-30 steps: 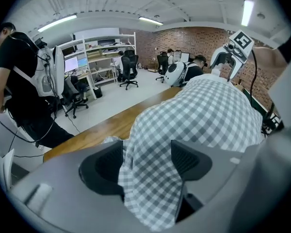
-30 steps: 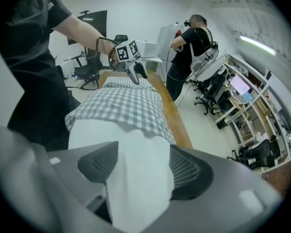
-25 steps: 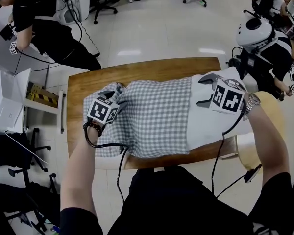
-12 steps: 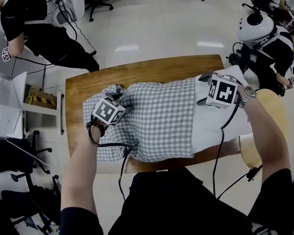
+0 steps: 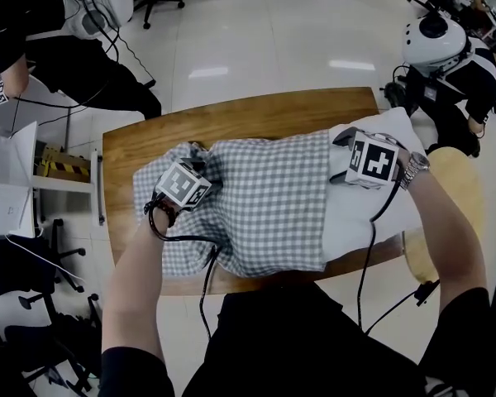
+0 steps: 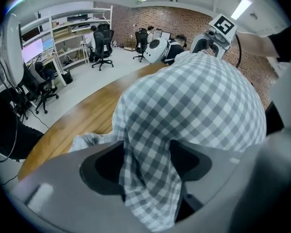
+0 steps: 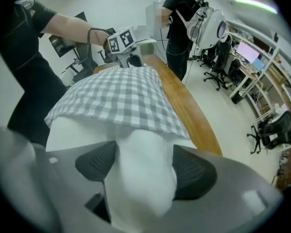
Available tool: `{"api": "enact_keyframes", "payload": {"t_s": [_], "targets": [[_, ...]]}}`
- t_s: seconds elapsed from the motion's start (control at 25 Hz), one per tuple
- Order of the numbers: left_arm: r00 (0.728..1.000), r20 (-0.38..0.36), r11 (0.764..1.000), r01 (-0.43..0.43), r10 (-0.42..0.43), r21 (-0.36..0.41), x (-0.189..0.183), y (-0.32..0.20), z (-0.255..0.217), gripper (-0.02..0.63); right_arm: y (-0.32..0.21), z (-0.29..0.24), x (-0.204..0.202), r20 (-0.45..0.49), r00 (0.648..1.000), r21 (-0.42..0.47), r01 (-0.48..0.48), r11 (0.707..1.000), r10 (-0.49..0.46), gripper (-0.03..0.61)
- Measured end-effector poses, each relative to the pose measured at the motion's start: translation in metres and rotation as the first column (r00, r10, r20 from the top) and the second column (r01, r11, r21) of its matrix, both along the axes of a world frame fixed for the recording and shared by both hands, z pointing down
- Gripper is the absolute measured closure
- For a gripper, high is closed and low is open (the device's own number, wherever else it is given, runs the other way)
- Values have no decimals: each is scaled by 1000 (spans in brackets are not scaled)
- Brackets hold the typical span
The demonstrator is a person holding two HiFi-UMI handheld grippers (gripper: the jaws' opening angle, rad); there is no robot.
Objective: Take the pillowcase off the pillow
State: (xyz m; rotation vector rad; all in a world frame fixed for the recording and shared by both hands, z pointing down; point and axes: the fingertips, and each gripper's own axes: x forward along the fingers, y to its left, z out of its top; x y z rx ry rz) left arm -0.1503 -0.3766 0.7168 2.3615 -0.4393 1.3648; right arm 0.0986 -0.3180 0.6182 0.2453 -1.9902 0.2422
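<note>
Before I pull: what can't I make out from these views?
- How far the white pillow reaches inside the grey-and-white checked pillowcase: cloth covers it, all views.
- Whether the left gripper pinches cloth alone or pillow too: folds hide it, left gripper view.
- The pillowcase's hem underneath: the pillow hides it, head view.

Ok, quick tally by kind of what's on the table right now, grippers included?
pillowcase: 1
pillow: 1
grippers: 2, the left gripper clamped on the pillowcase, the right gripper on the pillow's bare end, its jaws having just opened a little wider
Total: 4
</note>
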Motion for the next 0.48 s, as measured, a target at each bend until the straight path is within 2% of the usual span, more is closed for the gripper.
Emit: {"api": "enact_keyframes", "payload": {"t_s": [0.12,0.24,0.32,0.4,0.48], "targets": [[999,9,999,-47,47,12,5,-2,4,360,-1,2,0,-3,1000,7,2,1000,-2,243],[998,23,999,-54,54,5,13,-2,14,436,0,6,7,16,1000,15,-9,1000,9,297],[998,37,999,-51,50,8,15,-1,17,525,5,7,11,19,999,2,-28,1000,28,333],[998,48,999,-48,47,20,17,-1,18,582,6,10,14,18,999,19,-27,999,27,359],[997,62,998,-44,42,36,19,1,22,601,9,16,19,17,999,33,-31,999,30,399]]}}
